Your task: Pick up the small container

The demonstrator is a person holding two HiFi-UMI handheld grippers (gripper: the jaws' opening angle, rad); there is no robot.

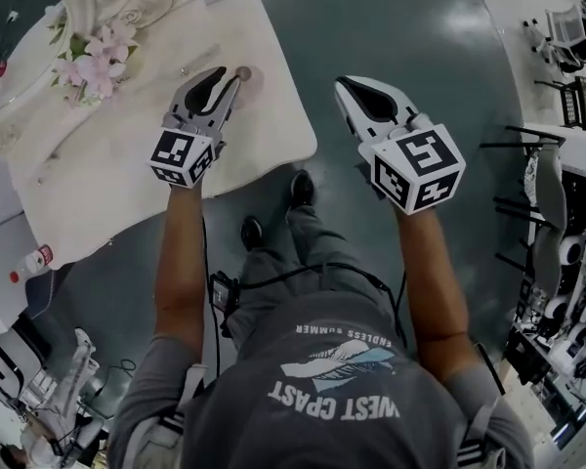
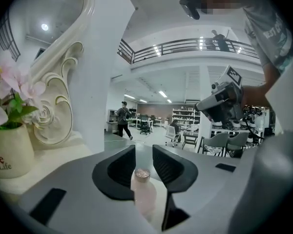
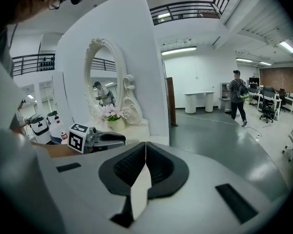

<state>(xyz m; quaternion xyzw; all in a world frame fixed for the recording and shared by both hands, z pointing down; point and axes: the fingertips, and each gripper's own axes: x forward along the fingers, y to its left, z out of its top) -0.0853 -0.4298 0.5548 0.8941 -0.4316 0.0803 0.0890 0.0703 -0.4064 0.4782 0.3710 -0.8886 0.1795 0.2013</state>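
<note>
A: Left gripper [image 2: 144, 151]: shut or parted?

B: Parted, by a modest gap. Grips nothing; pads clear of the container [image 2: 143, 191] on either side.

A: Whereabouts of the container?

B: Upright in that gap, low between the jaws in the left gripper view. Pale pink, with a round metallic cap. In the head view, at one o'clock from the left cube [image 1: 184, 156], resting on the table [image 1: 264, 140], near the edge at three o'clock.

A: Right gripper [image 3: 146, 145]?

B: Closed, pad against pad, nothing pinched. Hangs off the table, over the floor [image 1: 420, 37], at three o'clock from the left one.

A: Now the surface.

B: Cream-white and matte, faintly marked. Rounded corner at five o'clock from the container. Narrow enough to leave the shoes on bare floor just past it.

A: Anything else on it?

B: Pink flowers [image 1: 98, 57] at ten o'clock from the left gripper, in a cream pot [image 2: 10, 152] printed "Life". Behind them an ornate mirror [image 3: 105, 82] with a carved, scrolled frame. Small bottle [image 1: 29, 262] with a red label at seven o'clock, off the table's near end.

A: And the room?

B: Large open hall. Dark grey-green floor, glossy, with ceiling lights reflected. White walls. Railed balcony [image 2: 185, 45] at twelve o'clock in the left gripper view, chairs [image 2: 224, 143] at three o'clock, shelves far back. Someone walking [image 3: 238, 99] at three o'clock in the right gripper view. Racks of gear along the head view's three-o'clock side.
</note>
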